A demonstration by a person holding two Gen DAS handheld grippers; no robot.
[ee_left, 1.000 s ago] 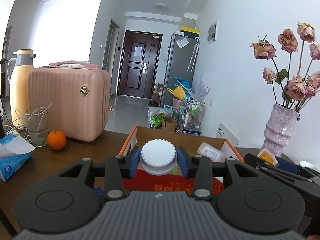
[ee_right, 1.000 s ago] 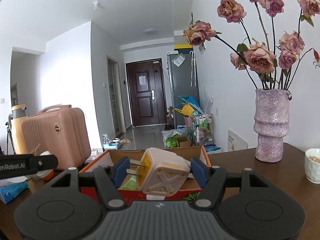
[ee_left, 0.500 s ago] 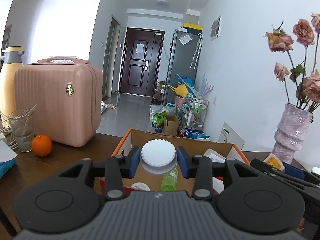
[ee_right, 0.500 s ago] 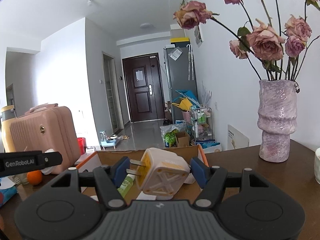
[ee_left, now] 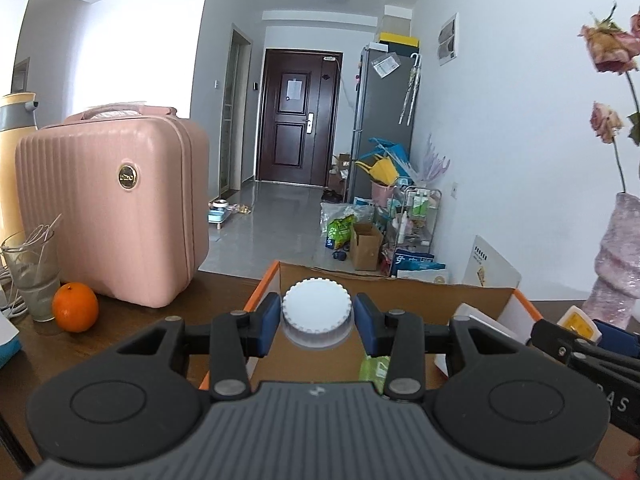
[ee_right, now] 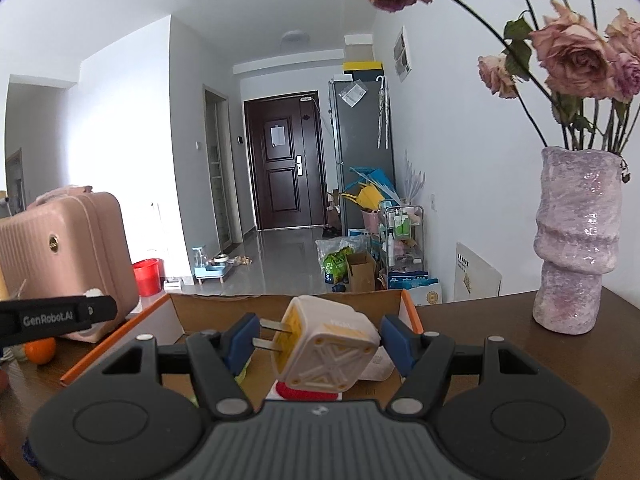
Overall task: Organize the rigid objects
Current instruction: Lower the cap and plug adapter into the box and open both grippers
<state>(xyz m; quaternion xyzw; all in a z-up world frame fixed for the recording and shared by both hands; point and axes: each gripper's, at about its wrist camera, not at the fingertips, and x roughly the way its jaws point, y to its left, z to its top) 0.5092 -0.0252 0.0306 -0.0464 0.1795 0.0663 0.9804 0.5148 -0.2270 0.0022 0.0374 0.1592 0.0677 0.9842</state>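
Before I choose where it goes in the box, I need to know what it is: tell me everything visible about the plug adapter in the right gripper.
The plug adapter is a chunky, rounded cube of cream plastic with a yellow face carrying two flat metal prongs pointing left. The side facing the camera has a raised X pattern with small yellow corner dots. It sits tilted between the right gripper's blue pads, held above the open cardboard box.

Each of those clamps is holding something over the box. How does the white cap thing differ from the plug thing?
The white ribbed cap is round and plain white; the plug adapter is boxy, cream with a yellow face and two metal prongs. The cap sits upright in the left gripper; the adapter sits tilted in the right gripper. Both are clamped above the cardboard box.
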